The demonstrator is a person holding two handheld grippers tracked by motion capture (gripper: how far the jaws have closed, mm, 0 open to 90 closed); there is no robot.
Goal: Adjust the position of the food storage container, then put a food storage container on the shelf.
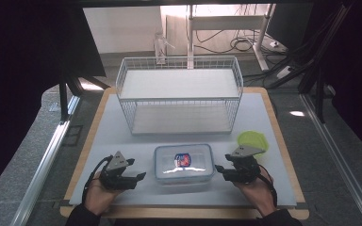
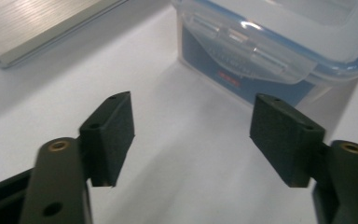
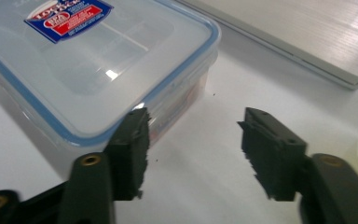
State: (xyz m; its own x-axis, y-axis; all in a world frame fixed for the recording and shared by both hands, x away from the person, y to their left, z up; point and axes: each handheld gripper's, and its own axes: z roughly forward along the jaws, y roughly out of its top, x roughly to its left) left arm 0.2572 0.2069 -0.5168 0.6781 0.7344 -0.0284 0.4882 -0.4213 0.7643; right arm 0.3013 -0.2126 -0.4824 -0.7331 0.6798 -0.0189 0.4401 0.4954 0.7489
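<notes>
The box [image 1: 184, 163] is seen at lower centre of the high view, flanked by the left gripper [image 1: 140, 176] and right gripper [image 1: 218, 169], both spread open, nothing held between the jaws.

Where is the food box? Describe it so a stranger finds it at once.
On the white table, in front of the wire basket, the box lies between the left gripper and right gripper. It alone is clear, with a blue-rimmed lid and red-blue label.
</notes>
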